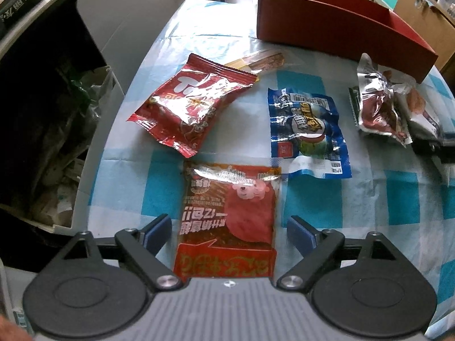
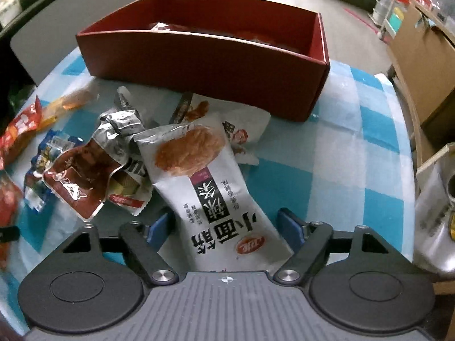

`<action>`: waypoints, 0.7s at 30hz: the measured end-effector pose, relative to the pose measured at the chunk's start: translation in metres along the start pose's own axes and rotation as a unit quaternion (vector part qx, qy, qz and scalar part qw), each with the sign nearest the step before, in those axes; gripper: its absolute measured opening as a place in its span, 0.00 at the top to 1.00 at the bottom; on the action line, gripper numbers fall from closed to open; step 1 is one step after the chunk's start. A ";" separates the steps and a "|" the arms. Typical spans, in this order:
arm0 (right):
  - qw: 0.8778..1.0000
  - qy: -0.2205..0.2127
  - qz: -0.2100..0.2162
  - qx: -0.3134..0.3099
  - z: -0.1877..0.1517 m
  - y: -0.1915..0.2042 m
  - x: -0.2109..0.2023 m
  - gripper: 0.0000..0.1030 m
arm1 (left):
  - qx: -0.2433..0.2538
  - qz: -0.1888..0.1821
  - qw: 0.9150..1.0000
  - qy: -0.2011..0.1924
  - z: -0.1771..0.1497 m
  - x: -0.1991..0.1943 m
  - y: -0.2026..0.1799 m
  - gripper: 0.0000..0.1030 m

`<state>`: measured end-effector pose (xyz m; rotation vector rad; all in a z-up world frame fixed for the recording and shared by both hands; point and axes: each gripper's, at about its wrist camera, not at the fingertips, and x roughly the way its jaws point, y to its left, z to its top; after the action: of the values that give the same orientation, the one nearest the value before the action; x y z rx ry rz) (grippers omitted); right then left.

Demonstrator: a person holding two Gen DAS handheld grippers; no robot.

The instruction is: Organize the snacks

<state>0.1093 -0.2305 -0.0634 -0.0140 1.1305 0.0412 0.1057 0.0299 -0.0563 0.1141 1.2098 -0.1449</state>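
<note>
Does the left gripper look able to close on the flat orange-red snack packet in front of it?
Probably yes. The left gripper is open, one finger on each side of the flat orange-red snack packet, with nothing on top. The packet lies flat on the checked tablecloth, so pinching may be awkward.

The flat white foil snack packet (image 2: 210,187) carries large black characters "小面筋", seen upside down. The flat red-orange snack packet (image 1: 227,221) shows "一口包汁".

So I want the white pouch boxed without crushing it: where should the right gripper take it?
Take the white pouch by its near end, coming in low from the near side. It lies flat and lengthwise between the open right gripper, while its far end overlaps other packets in front of the red box.
</note>
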 end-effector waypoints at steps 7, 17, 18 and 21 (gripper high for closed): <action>1.000 0.027 0.001 -0.004 -0.034 0.030 -0.019 0.34 | 0.004 0.001 1.000 -0.006 -0.009 -0.006 -0.005 0.29; 1.000 0.021 -0.002 -0.015 -0.070 0.068 -0.035 0.29 | 0.001 -0.006 1.000 0.007 -0.016 -0.011 -0.002 0.32; 1.000 0.025 -0.002 -0.012 -0.067 0.068 -0.033 0.27 | -0.005 -0.006 1.000 0.011 -0.015 -0.011 0.002 0.32; 0.999 0.044 -0.008 -0.007 -0.059 0.066 -0.027 0.20 | -0.042 -0.016 0.999 0.022 -0.013 -0.019 0.016 0.32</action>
<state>0.0417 -0.1676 -0.0633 -0.0378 1.2170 0.0352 0.0901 0.0489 -0.0423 0.0250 1.2603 -0.1197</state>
